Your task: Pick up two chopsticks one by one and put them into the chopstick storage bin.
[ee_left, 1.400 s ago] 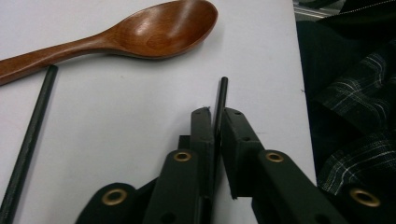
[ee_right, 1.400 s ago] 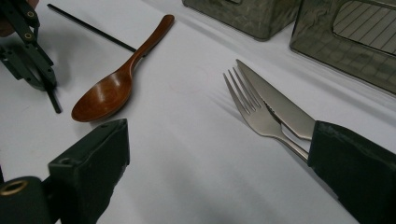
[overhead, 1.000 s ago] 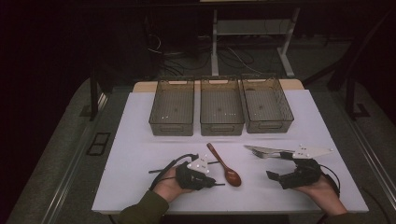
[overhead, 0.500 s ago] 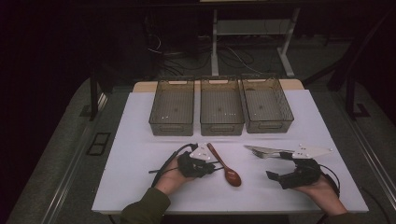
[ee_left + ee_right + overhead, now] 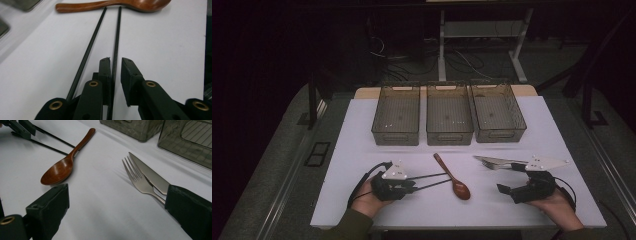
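Shows a dim tabletop (image 5: 362,150) from above, with a gripper in each hand. Finds the left gripper (image 5: 412,182) farther left than a second ago, drawn back from the brown spoon (image 5: 452,175), its fingers (image 5: 105,67) just eased apart to a narrow gap. Leaves two black chopsticks (image 5: 432,180) flat on the tabletop, tips beside the spoon's handle; keeps one loose between the fingers, the other just outside them. Reads as a release rather than a grip, probably before a fresh pick-up. Has the right gripper (image 5: 509,178) unmoved, fingers wide and empty, near a fork (image 5: 137,180) and knife (image 5: 150,173) lying side by side. Places three clear bins (image 5: 449,136) in a row beyond, nothing visible inside.
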### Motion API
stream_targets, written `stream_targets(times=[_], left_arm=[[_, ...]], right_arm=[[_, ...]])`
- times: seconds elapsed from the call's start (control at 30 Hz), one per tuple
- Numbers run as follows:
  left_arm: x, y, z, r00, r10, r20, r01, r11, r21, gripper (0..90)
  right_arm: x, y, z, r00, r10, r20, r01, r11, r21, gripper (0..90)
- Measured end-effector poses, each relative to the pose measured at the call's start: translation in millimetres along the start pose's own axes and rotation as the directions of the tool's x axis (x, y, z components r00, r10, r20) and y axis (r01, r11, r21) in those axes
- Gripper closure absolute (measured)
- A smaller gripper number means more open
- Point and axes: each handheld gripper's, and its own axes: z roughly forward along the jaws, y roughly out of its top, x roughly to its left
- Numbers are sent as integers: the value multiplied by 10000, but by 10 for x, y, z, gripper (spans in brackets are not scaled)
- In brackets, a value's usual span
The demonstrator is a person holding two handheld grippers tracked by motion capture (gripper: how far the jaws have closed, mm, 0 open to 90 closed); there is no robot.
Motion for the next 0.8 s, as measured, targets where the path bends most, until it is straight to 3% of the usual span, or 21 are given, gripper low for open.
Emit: stream_targets(times=[0.1, 0.37, 0.8], left_arm=[[18, -55, -31, 9998, -212, 21, 212, 9997, -138, 791], [61, -107, 39, 9996, -214, 182, 209, 9994, 288, 816], [91, -121, 61, 9983, -263, 528, 246, 9992, 327, 851]], right_arm=[[-4, 1, 5, 10000, -17, -12, 17, 10000, -10, 49], [-3, 0, -3, 10000, 0, -36, 0, 10000, -31, 49], [-2, 1, -5, 10000, -19, -39, 19, 10000, -25, 49]])
